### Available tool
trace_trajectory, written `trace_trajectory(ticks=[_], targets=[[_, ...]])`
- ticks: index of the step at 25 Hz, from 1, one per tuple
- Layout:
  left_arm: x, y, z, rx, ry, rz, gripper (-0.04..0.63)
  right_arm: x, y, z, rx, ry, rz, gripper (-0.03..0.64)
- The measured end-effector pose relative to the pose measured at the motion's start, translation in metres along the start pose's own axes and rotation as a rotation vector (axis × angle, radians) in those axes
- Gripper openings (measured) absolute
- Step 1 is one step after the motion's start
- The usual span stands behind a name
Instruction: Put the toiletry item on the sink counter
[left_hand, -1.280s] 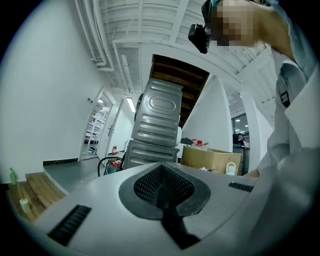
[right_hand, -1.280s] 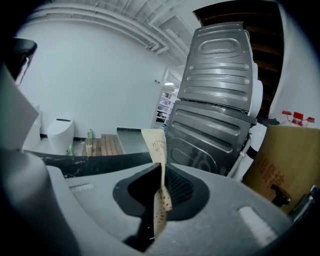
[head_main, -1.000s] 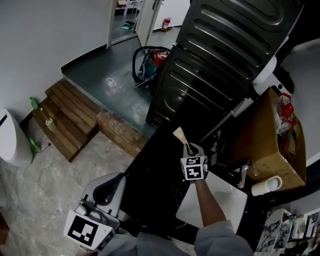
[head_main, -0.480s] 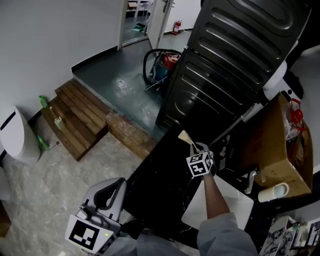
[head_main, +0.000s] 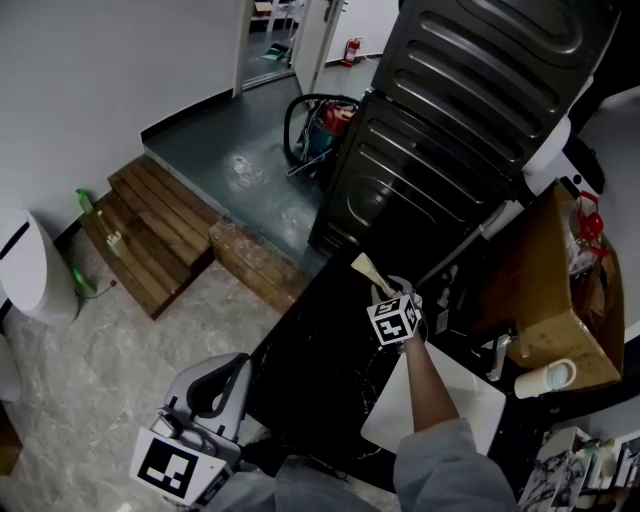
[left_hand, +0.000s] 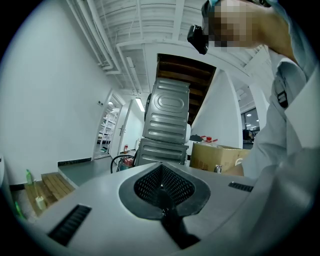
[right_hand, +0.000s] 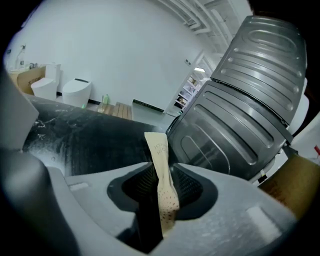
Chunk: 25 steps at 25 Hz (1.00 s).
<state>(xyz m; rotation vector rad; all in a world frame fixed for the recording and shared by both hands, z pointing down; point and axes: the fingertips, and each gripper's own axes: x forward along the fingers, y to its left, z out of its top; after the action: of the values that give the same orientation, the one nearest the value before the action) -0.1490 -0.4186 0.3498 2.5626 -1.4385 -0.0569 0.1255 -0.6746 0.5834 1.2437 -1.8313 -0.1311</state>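
Your right gripper (head_main: 385, 292) hangs tipped downward over the far part of the counter (head_main: 320, 380). Its jaws have just been opening and now stand spread. The sachet (right_hand: 159, 160) sits loose between them with no pad pressing on it. It stands almost upright in the gap, and its flat end pokes past the tips toward the counter's far edge. No view shows whether that end touches the counter.

The step looks like the release, and it is nearly made. Keep your hand low over the counter so the sachet has little way to fall. Then draw straight back along the line of the jaws so neither pad drags it with you. Be careful of the counter's far edge: a sachet that skids that way would probably drop to the floor. Keep it off the basin (head_main: 475, 400) at the counter's right as well.

Your left gripper (head_main: 228, 372) is level at the counter's near-left corner, its jaws pressed together on nothing. Leave it there.

Count: one sachet, one counter, one basin, one box (head_main: 540, 280) beyond the counter's right end, and two grippers.
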Motion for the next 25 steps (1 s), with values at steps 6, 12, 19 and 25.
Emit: trace_trajectory(ticks=[6,12,19,25], targets=[[0.010,-0.013,0.016,0.044,-0.068,-0.067,0.005,-0.022,-0.010,0.014,0.262,-0.126,-0.008,0.130],[0.023,-0.038,0.022,0.062,-0.084,-0.154,0.005,-0.074,-0.023,0.024,0.484,-0.274,-0.046,0.121],[0.040,-0.067,0.025,0.070,-0.093,-0.254,0.005,-0.162,-0.042,0.039,0.557,-0.436,-0.147,0.022],[0.053,-0.089,0.009,0.026,-0.011,-0.309,0.005,-0.239,-0.052,0.048,0.616,-0.536,-0.210,0.000]])
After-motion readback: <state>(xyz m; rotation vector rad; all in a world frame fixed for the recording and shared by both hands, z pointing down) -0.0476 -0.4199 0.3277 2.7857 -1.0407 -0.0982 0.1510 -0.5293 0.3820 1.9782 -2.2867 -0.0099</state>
